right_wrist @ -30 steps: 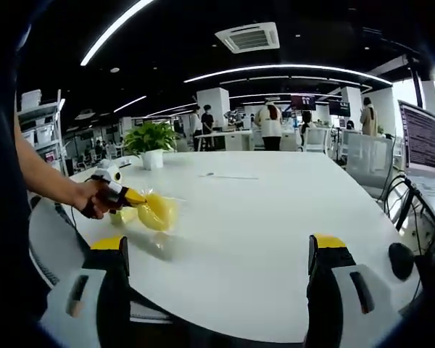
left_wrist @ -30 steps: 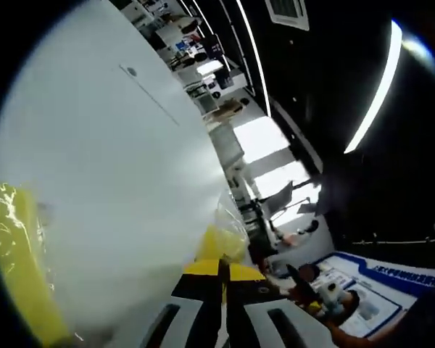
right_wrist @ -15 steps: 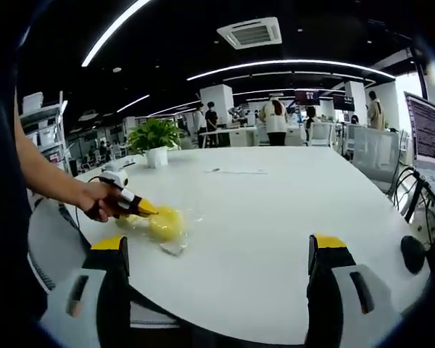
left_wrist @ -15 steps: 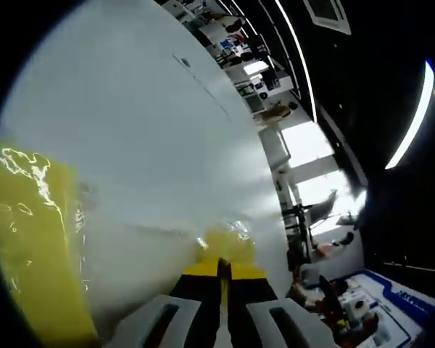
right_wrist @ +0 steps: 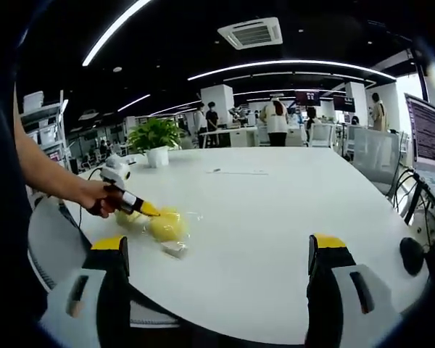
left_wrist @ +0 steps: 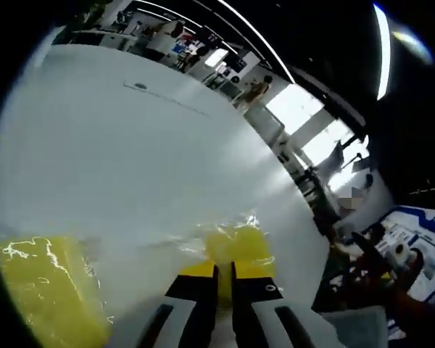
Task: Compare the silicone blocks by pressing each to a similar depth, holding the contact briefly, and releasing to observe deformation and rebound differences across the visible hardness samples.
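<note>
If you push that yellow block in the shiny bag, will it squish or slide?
Probably both. The yellow block looks soft and rounded under the left gripper, so it likely squishes. Its crinkly clear wrap on the smooth white table could let it slide.

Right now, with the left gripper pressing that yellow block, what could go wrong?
The yellow block sits in loose clear wrap, so the closed left gripper tip may skid off it instead of pressing straight down. The block lies near the white table edge closest to the person, so a sideways push might send it off. The right gripper hangs open, away from the block, bracing nothing.
</note>
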The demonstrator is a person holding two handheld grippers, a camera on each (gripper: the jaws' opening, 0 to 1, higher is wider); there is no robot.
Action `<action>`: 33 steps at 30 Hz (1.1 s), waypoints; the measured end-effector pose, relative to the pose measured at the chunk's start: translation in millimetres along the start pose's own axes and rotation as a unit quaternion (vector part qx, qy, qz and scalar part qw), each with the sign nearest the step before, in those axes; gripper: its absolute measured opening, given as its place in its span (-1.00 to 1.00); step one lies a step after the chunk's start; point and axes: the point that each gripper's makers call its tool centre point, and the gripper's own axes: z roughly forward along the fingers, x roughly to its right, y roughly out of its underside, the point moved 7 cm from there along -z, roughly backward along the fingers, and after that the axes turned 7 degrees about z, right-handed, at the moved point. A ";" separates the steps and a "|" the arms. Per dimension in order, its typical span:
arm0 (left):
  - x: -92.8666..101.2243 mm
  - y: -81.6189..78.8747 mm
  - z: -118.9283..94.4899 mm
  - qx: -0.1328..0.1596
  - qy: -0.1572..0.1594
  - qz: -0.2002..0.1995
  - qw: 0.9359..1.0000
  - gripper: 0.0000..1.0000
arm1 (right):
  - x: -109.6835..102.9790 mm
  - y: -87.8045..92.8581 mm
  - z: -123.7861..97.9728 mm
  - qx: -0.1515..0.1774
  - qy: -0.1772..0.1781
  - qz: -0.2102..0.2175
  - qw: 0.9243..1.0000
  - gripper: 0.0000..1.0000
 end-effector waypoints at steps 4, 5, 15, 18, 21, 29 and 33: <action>9.5 -10.3 -19.3 0.034 0.009 0.076 0.996 -0.30 | 0.3 -1.5 0.2 -0.001 -0.001 -0.001 1.000 0.93; 13.4 -11.6 -29.5 0.034 0.014 0.127 0.991 -0.16 | 0.7 -1.2 2.1 -0.003 -0.002 -0.002 1.000 0.93; 1.4 -14.8 -128.0 0.086 -0.025 0.276 0.957 0.64 | -9.5 -5.8 31.3 -0.023 -0.034 -0.019 0.999 0.93; -14.5 -7.1 -162.8 0.110 -0.083 0.297 0.945 0.72 | -11.4 -4.7 38.7 -0.029 -0.041 -0.027 0.998 0.93; -28.0 3.2 -191.6 0.129 -0.125 0.300 0.937 0.96 | -15.8 -3.8 45.8 -0.033 -0.052 -0.031 0.998 0.93; -60.5 45.2 -253.4 0.147 -0.157 0.239 0.947 1.00 | -16.9 6.6 53.6 -0.041 -0.055 -0.034 0.997 0.93; -61.9 56.2 -259.3 0.162 -0.159 0.211 0.951 1.00 | -16.9 13.4 53.8 -0.043 -0.049 -0.025 0.998 0.93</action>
